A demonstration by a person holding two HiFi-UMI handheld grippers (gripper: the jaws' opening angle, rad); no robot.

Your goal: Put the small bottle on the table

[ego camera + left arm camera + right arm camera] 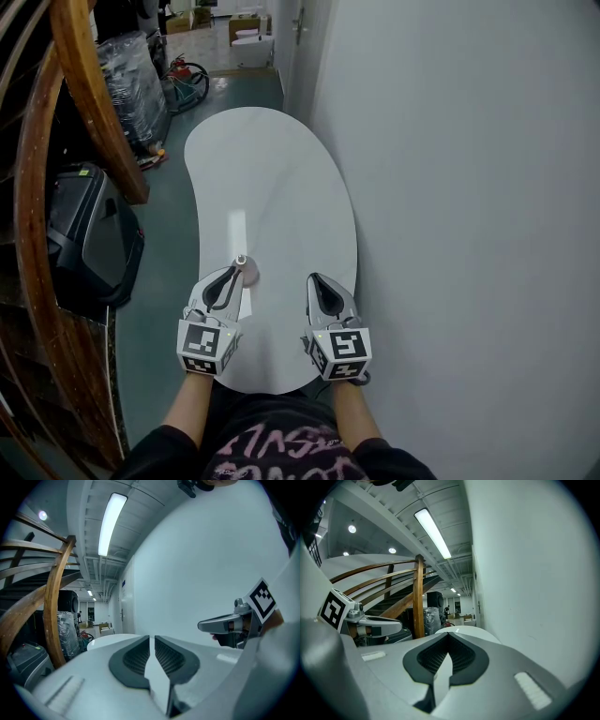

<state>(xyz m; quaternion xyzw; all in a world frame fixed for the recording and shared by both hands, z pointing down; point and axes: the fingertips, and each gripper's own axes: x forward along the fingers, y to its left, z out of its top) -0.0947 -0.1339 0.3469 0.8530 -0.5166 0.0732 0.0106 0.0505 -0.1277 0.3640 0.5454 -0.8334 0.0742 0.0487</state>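
Note:
A small pinkish bottle [247, 272] with a round cap stands on the white kidney-shaped table [272, 169], near its close end. My left gripper [234, 271] rests just behind and left of the bottle, with its tips right beside it; I cannot tell whether they touch. In the left gripper view the left gripper [151, 640] has its jaws closed to a thin slit with nothing between them, and the bottle is hidden. My right gripper [314, 278] lies on the table a hand's width to the right. It is shut and empty in the right gripper view [449, 637].
A white wall [450, 187] runs close along the table's right edge. A curved wooden stair rail [89, 112] and a black case [89, 234] stand on the left, across a strip of green floor [169, 206]. Wrapped goods [131, 75] sit farther back.

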